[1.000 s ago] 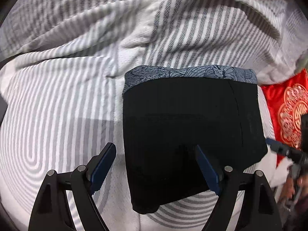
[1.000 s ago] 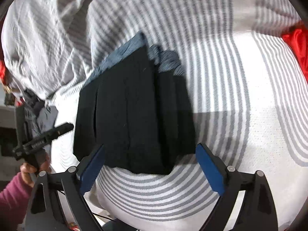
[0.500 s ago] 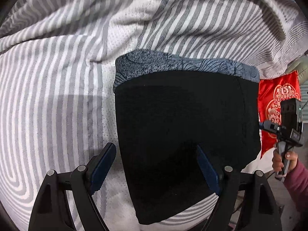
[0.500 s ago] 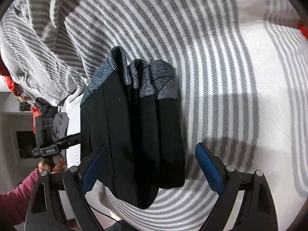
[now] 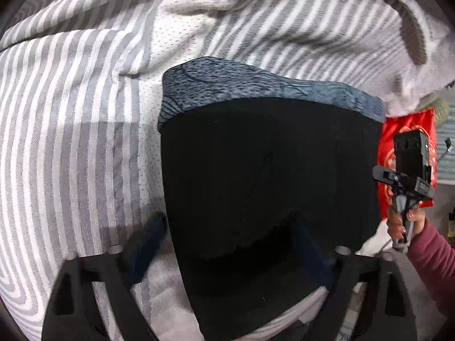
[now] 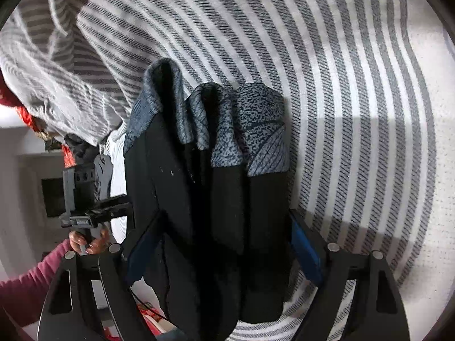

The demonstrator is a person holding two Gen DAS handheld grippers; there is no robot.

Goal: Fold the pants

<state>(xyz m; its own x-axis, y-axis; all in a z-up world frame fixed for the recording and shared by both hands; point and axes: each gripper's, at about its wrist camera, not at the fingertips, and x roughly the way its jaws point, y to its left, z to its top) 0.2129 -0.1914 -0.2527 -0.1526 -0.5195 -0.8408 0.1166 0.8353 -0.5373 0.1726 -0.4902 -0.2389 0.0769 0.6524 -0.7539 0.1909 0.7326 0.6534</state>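
Both of your grippers have dropped closer to the pants since a second ago. Your left gripper point(image 5: 227, 244) straddles the near left corner, jaws opening, nothing pinched. Your right gripper point(image 6: 224, 253) brackets the near end from the other side, jaws closing, pads not yet pressing cloth. The pants point(image 5: 270, 193) lie folded in layers on the striped bedspread point(image 5: 74, 142), grey patterned waistband point(image 6: 256, 130) at the far end. Probably soft, light and floppy; layers can slip apart. Grab the near corners through every layer, not the middle.
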